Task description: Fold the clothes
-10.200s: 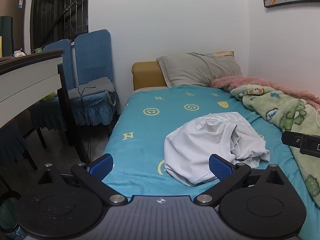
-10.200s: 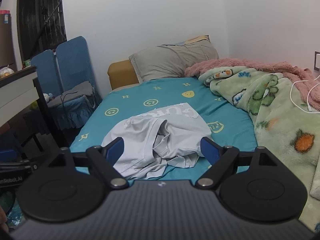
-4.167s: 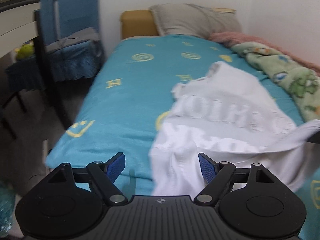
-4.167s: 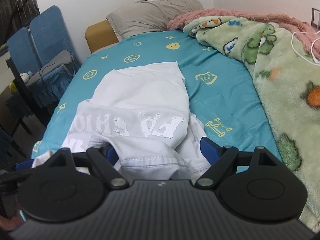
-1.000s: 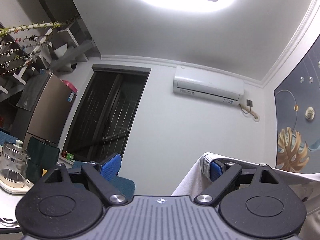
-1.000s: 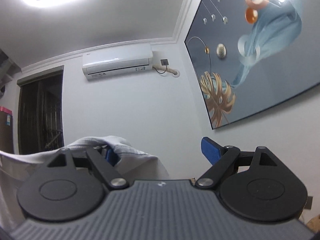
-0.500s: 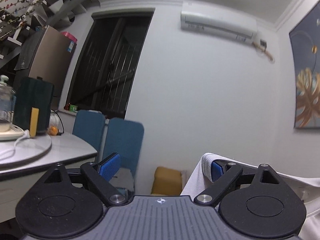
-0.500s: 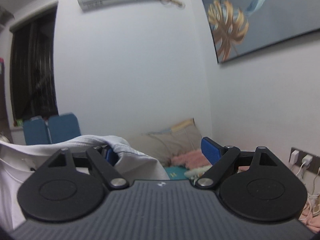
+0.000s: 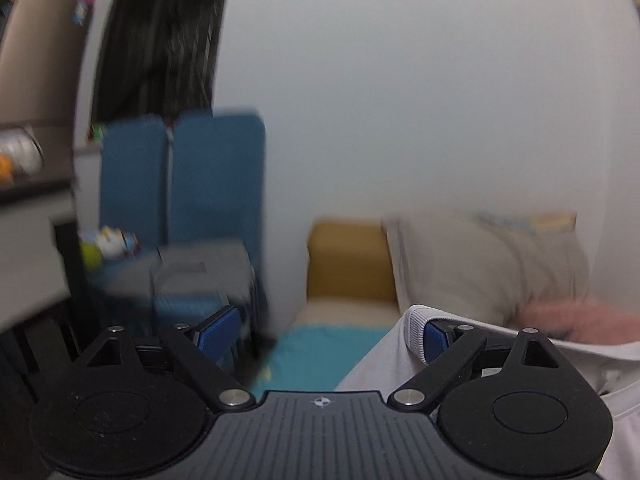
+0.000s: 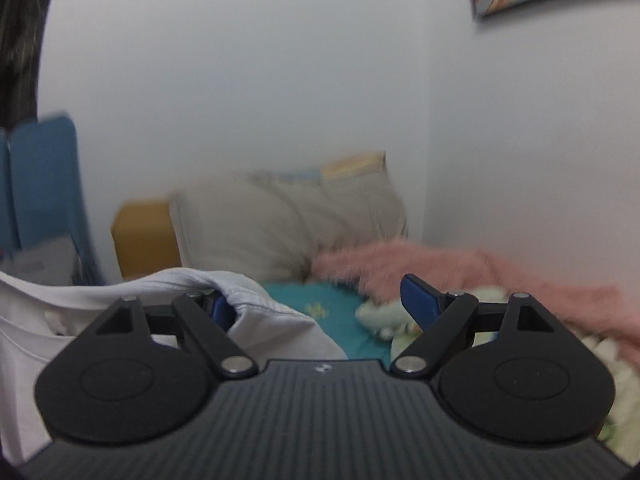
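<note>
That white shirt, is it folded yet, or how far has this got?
Not folded yet. The shirt is off the bed: its ribbed edge is draped over one finger of the left tongs, and another edge hangs on one finger of the right tongs. Both tongs are open. Laying it flat and all the folds remain.

White garment [image 9: 384,364] – ribbed edge, raised off bed, hanging, stretched sideways.

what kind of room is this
Most likely a small bedroom in a home: a bed with a teal sheet, a beige pillow against the white wall, a fluffy pink blanket, and blue-covered chairs beside the bed.
</note>
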Demonstrator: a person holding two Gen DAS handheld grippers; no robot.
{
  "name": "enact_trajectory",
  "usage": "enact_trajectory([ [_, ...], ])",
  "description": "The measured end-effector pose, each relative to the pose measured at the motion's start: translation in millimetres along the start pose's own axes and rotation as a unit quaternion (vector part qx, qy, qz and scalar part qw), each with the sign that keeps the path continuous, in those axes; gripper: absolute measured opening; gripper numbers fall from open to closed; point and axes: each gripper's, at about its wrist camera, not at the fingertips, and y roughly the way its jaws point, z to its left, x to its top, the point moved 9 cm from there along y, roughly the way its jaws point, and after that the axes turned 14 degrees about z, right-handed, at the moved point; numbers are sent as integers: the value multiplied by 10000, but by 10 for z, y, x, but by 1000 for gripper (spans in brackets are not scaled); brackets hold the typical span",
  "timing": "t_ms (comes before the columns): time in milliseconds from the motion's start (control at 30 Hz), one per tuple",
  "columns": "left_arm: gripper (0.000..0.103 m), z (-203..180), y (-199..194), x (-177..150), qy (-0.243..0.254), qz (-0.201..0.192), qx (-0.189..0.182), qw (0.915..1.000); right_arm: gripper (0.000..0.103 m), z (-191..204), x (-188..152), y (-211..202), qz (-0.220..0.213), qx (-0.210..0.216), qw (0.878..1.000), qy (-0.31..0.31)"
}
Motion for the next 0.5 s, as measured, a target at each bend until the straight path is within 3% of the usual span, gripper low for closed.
enact_trajectory([
  [100, 92, -105, 896, -457, 79, 957, -132, 9953, 84, 60, -414, 821, 665, -13, 9977, -93],
  [200, 92, -154, 1487, -908, 304, 1811, -229, 9827, 84, 113, -837, 1416, 1506, 207, 9884, 43],
  [300, 92, -203, 1708, -1230, 624, 2436, -403, 9670, 84, 254, -1188, 1690, 2215, 656, 9728, 145],
  [367, 96, -222, 1774, -1345, 816, 2728, -579, 9569, 84, 374, -1333, 1723, 2739, 1184, 9544, 55],
  [433, 99, -225, 1746, -1356, 927, 2796, -705, 9530, 84, 482, -1341, 1639, 2942, 1539, 9432, -80],
  [500, 102, -198, 1650, -1353, 970, 2717, -781, 9543, 84, 512, -1305, 1483, 2780, 1600, 9470, -148],
])
